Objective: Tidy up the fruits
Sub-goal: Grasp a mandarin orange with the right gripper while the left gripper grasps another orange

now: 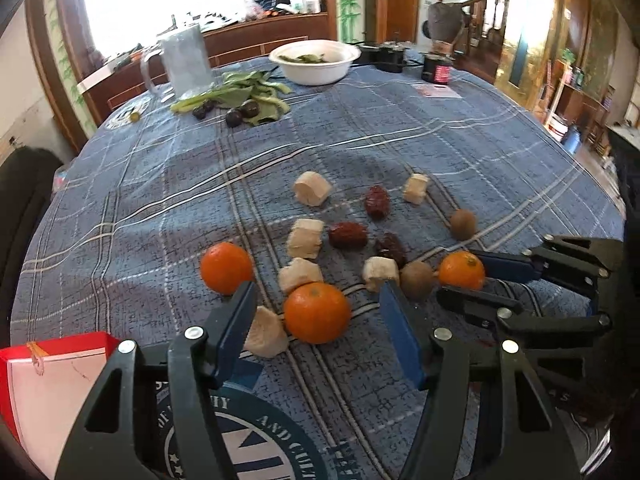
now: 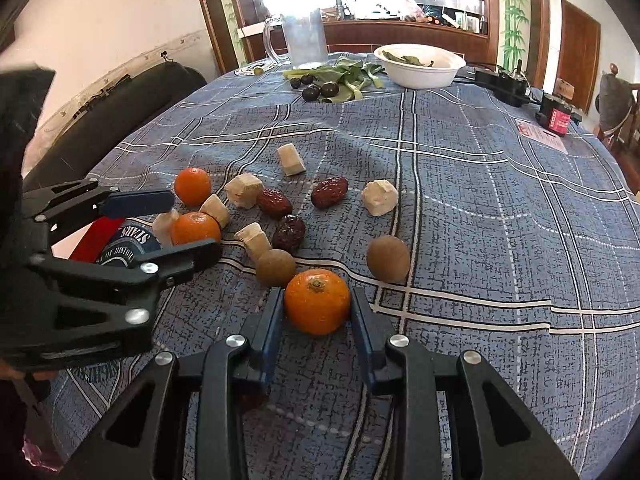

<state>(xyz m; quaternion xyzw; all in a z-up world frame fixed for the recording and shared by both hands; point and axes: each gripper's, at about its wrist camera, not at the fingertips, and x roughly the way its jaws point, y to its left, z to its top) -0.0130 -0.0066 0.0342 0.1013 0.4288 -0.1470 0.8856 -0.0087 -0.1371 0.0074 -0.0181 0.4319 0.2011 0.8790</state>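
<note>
On the blue plaid tablecloth [image 2: 480, 208] in front of you, the fruit lies in a loose cluster. Your right gripper [image 2: 316, 312] has its blue pads on either side of the nearest tangerine [image 2: 317, 301]; the pads sit right at the fruit's flanks, but you cannot tell from the right wrist view whether they press it or stop just short. From the left wrist view that same gripper [image 1: 470, 280] shows with the tangerine [image 1: 461, 270] at its tips.

Your left gripper [image 1: 316, 316] is spread wide, with a second tangerine [image 1: 317, 313] resting on the cloth between its fingers, touching neither pad. A pale cut chunk [image 1: 266, 334] lies just beside the left pad. A third tangerine [image 1: 226, 267] sits further left, apart from the gripper.

Beyond these you have more pale chunks [image 1: 305, 237], three red jujubes [image 1: 348, 235] near the middle of the cluster, and two brown kiwis: one [image 1: 416, 279] just beside the right gripper's tangerine, the other [image 1: 463, 224] further back to the right.

At the far side of the table stand a white bowl [image 1: 315, 61] holding green leaves, a clear plastic pitcher [image 1: 185, 60], a pile of leafy greens [image 1: 236, 94] and some dark round fruits [image 1: 234, 117] beside them. A red box [image 1: 52, 384] sits at your near left edge.
</note>
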